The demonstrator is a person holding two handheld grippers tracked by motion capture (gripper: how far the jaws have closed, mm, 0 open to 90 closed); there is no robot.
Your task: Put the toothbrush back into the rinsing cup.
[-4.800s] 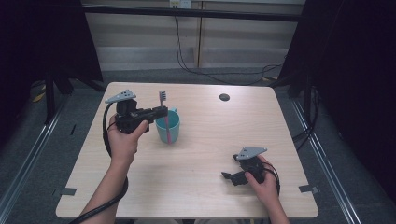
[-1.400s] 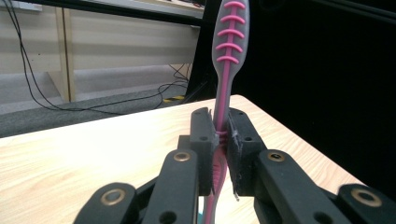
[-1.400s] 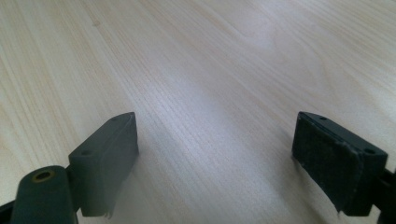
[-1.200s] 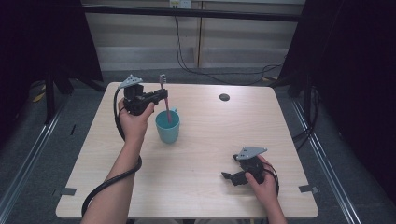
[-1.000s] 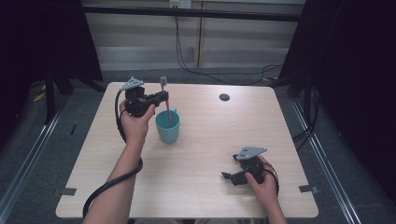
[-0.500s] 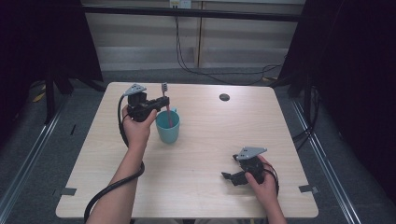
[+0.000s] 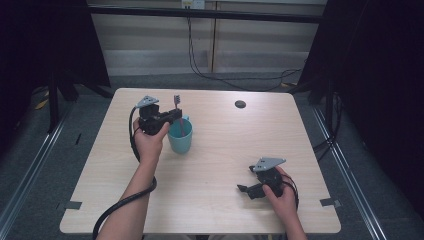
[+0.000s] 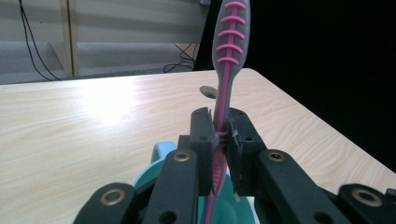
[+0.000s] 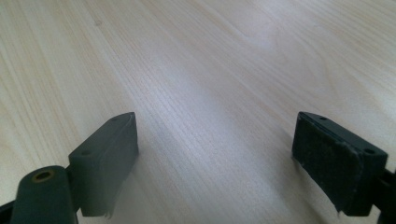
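The pink-and-grey plastic toothbrush [image 8: 227,70] stands upright, its lower end inside the teal plastic cup [image 7: 180,137] on the pale wooden table [image 7: 215,150]. My left gripper [image 8: 218,135] clamps its handle mid-length, probably to steer it. My right gripper [image 9: 215,163] rests near the table's front edge, jaws wide apart, idle.

A small dark disc [image 7: 240,104] on the wooden table [image 7: 225,165]
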